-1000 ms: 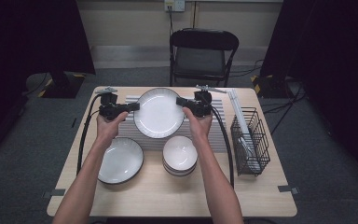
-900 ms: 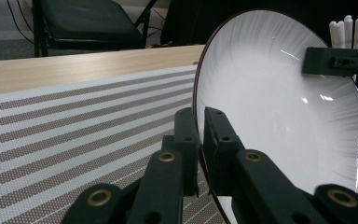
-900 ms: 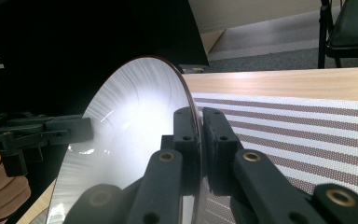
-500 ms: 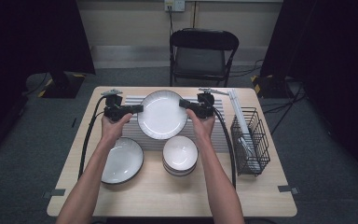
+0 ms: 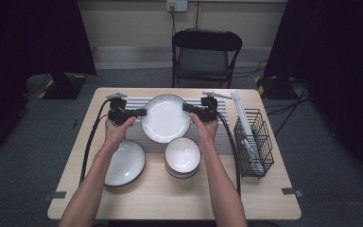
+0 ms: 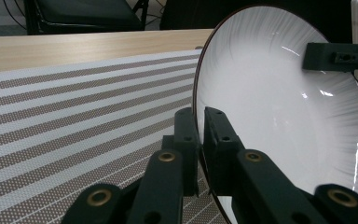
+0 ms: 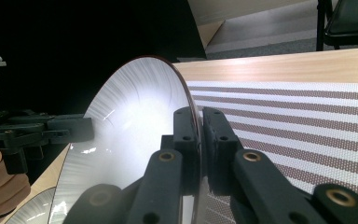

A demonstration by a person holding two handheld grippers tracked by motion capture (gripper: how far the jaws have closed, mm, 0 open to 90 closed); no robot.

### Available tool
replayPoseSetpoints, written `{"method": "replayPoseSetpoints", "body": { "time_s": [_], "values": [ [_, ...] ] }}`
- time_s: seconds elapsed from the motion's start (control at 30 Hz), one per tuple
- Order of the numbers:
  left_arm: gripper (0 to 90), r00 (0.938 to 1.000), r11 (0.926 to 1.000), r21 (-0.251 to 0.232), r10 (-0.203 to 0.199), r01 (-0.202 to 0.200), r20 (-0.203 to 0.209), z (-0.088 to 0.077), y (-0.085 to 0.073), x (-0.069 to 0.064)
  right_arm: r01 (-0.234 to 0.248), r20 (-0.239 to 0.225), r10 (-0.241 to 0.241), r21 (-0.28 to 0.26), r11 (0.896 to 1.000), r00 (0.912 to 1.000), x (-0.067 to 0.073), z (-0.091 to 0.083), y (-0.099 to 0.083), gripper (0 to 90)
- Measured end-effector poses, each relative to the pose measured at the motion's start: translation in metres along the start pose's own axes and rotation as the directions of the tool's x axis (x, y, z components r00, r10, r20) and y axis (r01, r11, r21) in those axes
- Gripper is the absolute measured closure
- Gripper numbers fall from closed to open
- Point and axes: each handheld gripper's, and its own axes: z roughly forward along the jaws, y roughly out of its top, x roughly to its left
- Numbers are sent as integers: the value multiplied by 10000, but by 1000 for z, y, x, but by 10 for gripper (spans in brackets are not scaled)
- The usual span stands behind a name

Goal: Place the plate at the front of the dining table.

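Wood-toned tabletop (image 5: 179, 198) fills the lower part of the high view, and nearest the person sit a dark-rimmed plate (image 5: 123, 163) at lower left and a stack of white bowls (image 5: 182, 157) at lower centre. Both forearms run up from the bottom edge to the middle of the frame. There the left gripper (image 5: 141, 112) and the right gripper (image 5: 187, 107) each pinch one edge of a large white plate (image 5: 165, 118), left and right rim. The left gripper view shows its jaws pressed together on the thin rim (image 6: 197, 135), and the right gripper view shows the same clamp on the opposite edge.

Compared with a second ago, the plate sits a little higher in the frame, and the grippers have gone with it; its face now leans towards the camera. It hangs over the striped mat (image 5: 137, 137), apparently clear of it. That suggests the lift is done and the carry is under way, probably towards the back of the table.

At centre right stands a black wire rack (image 5: 254, 142), and beyond the table, at the upper centre, a folding chair (image 5: 205, 52).
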Motion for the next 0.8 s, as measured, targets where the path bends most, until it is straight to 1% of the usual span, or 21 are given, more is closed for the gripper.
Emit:
{"method": "replayPoseSetpoints", "body": {
  "time_s": [0.07,0.13,0.23,0.3,0.43,0.47,0.57,0.7,0.73,0.8],
  "values": [
    [846,10000,10000,56,-52,52,-29,2,-3,2,43,-4,-42,61,10000,10000,0,1,-1,848],
    [845,9999,9999,63,-121,120,58,3,-7,4,136,-22,-136,180,9997,9999,-1,2,-1,847],
    [846,9999,9998,171,-110,110,1,5,-9,4,185,-9,-185,276,9994,9998,-2,4,-2,847],
    [845,10000,9998,188,-66,66,4,5,-9,5,102,-65,-100,298,9995,9999,-4,5,-4,848],
    [846,10000,9995,314,-8,10,-41,6,-11,4,94,-137,-90,282,9996,9999,-7,6,-8,848],
    [846,10000,9995,318,-18,20,-50,7,-12,4,144,-182,-138,283,9995,9997,-8,6,-8,848],
    [847,9999,9995,277,-118,119,-28,8,-15,5,64,-201,-58,309,9995,9998,-11,7,-10,848],
    [846,9999,9995,284,-124,126,-47,9,-18,5,165,-223,-157,396,9991,9996,-11,8,-12,847],
    [846,9998,9992,336,-195,195,-8,9,-18,6,146,-236,-136,415,9990,9996,-12,9,-12,847],
    [846,9998,9990,397,-209,212,-80,11,-20,7,120,-218,-109,485,9988,9997,-13,10,-13,847]
  ]
}}
